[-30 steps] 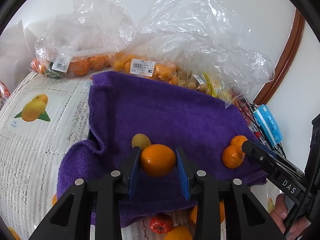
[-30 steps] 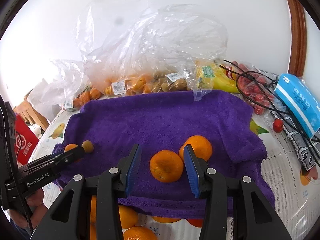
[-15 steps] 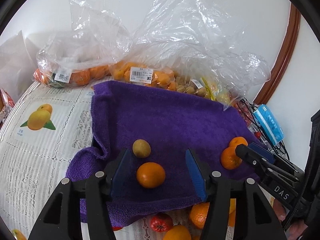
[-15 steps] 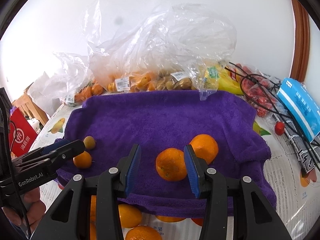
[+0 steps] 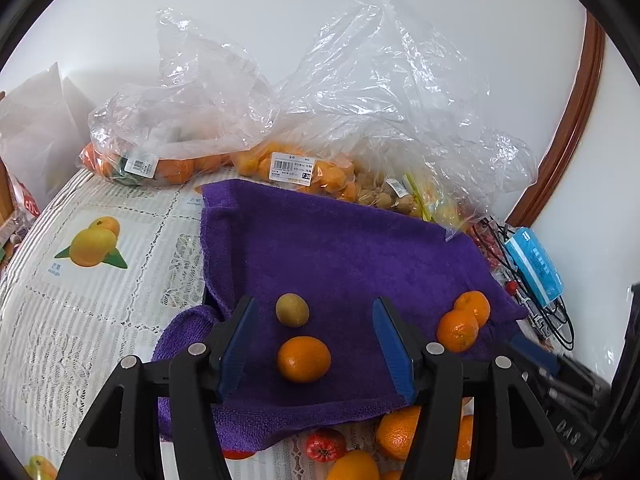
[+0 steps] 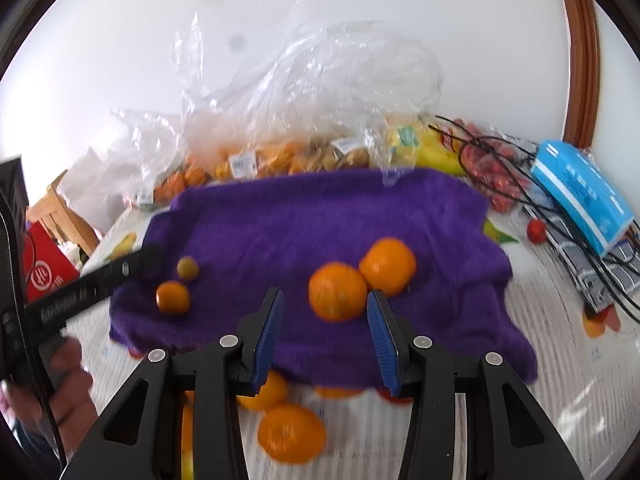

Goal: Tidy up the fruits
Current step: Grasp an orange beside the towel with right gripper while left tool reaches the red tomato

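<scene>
— On the purple towel (image 5: 340, 248), left portion: one orange (image 5: 304, 359), one small greenish-yellow fruit (image 5: 292, 310) just behind it. Held or loose?

— Loose. Resting on the cloth between the blue pads (image 5: 236, 344) of the left claw (image 5: 314, 304), touching neither. Claw spread wide, empty.

— Reason for the placement?

— Probably sorting by lot: towel as the laying-out area, small fruit and orange side by side at one end, pair of oranges (image 5: 460, 324) touching each other at the other. More loose fruit (image 5: 396, 428) off the towel's near edge on the desk (image 5: 80, 320), apparently not yet sorted. Bagged stock (image 5: 320, 128) along the wall behind.

— Right claw (image 6: 324, 294)?

— Parted moderately, pinching nothing. Nearer orange of the pair (image 6: 338, 292) just beyond the tips, close to the right pad; contact not certain, view blurred.

— Pose, left side?

— Angled downward over the towel's near edge, level across the fingers. From the right view, reaching in low from the left border, hand (image 6: 68, 392) wrapped around the handle below.

— Pose, right side?

— Likewise pitched down, no roll, lined up on the pair of oranges.

— Next call?

— Likely a pick from the unsorted fruit at the near edge; risk of rolling on the soft, rumpled cloth.
</scene>
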### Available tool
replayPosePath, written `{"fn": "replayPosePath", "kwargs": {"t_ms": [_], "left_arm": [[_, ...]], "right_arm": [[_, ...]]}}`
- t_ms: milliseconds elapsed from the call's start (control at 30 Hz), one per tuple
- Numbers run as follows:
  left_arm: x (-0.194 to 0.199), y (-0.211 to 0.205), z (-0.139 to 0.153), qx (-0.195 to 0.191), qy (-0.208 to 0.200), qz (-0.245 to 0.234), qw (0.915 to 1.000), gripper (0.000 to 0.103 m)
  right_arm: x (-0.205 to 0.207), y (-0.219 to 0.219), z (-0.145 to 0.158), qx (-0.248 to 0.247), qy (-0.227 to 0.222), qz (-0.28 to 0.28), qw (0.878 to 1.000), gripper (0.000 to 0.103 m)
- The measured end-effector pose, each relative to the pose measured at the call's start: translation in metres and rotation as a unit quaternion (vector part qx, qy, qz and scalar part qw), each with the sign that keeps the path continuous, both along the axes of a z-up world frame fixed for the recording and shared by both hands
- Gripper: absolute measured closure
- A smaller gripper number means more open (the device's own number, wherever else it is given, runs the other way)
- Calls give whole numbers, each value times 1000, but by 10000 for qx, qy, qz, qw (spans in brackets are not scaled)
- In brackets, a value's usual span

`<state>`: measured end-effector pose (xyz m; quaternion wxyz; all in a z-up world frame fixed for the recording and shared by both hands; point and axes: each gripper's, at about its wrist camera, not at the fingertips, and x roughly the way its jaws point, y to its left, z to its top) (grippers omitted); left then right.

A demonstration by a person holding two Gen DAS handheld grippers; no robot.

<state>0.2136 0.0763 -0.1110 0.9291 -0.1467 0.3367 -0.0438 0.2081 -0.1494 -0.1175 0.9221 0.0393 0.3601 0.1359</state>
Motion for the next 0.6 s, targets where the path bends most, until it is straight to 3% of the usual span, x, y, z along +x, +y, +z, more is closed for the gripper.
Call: {"fn": "replayPosePath", "kwargs": {"t_ms": [100,500,600], "left_arm": [[-2,0,1,-10,-25,-4,10000,46],[-6,-2,6,-49,-99,-140,9998,44],[-10,-2,8,-72,-136,-152,9998,44]], "right_arm": [[-14,3,-7,-30,165,136,9998,64],[-43,21,-52,-310,638,389,9967,61],[-52,22,-50,-476,429,320,9974,62]]}}
